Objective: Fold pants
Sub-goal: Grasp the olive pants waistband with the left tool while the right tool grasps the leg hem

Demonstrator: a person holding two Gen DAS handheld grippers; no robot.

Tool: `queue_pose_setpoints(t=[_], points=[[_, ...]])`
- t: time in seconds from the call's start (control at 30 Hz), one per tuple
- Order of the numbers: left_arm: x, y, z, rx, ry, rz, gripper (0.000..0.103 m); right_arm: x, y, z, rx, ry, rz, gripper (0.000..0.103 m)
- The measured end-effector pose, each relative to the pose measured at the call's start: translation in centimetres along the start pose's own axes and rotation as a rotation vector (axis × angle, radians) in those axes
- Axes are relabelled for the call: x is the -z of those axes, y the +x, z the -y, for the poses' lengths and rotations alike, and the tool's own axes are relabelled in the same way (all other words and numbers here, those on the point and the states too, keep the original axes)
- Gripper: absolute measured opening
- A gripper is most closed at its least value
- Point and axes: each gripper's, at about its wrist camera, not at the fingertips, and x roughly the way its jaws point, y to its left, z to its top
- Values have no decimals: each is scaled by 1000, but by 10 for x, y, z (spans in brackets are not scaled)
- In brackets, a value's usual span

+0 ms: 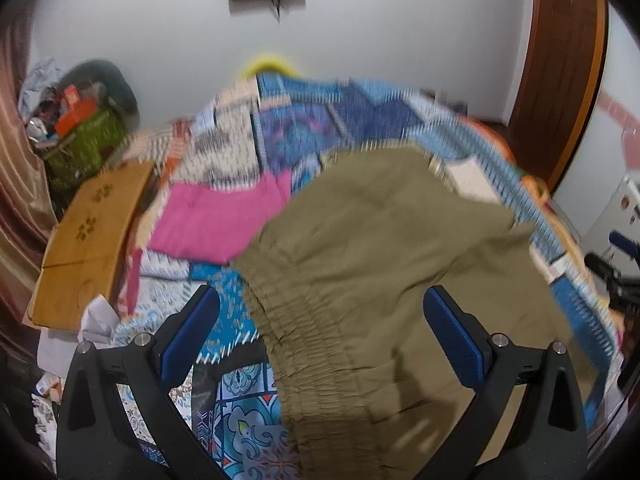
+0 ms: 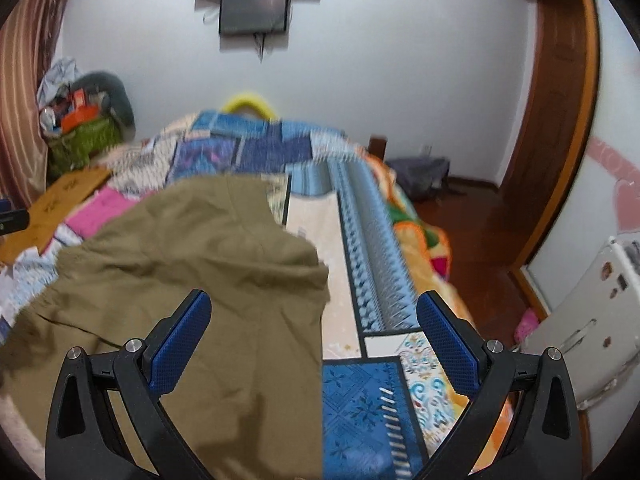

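Observation:
Olive-green pants [image 1: 372, 248] lie spread on the patchwork bedspread [image 1: 280, 128], the gathered elastic waistband [image 1: 316, 344] nearest me. My left gripper [image 1: 320, 320] is open and empty, hovering above the waistband with its blue pads either side. In the right wrist view the pants [image 2: 192, 256] fill the lower left, their right edge running down the middle. My right gripper [image 2: 314, 322] is open and empty above that right edge, over the bedspread [image 2: 360, 400]. The other gripper shows at the right edge of the left wrist view [image 1: 612, 276].
A brown cardboard box [image 1: 88, 236] lies at the bed's left side. A green basket of clutter [image 1: 80, 140] stands in the far left corner. A pink cloth [image 1: 216, 216] lies beyond the pants. A wooden door [image 2: 560, 120] and a white appliance [image 2: 592, 320] are right.

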Motion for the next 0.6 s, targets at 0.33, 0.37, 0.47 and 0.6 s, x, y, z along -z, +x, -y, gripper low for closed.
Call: queue_pose_setpoints(t=[0.33,0.37,0.47,0.6], points=[[10,68,-19,19,-15,-181,103,9,87,15,-93,18,-187,95],[11,73,-23,30,-28,-194,103,9,95,14,-99,20,-200,92],[13,84,-32,76,-73,-236,93,9,116,13,-110,17,-251,83],[19,96,-40,163,-149,-275,88,11,137,12,-159,23,-312,79]])
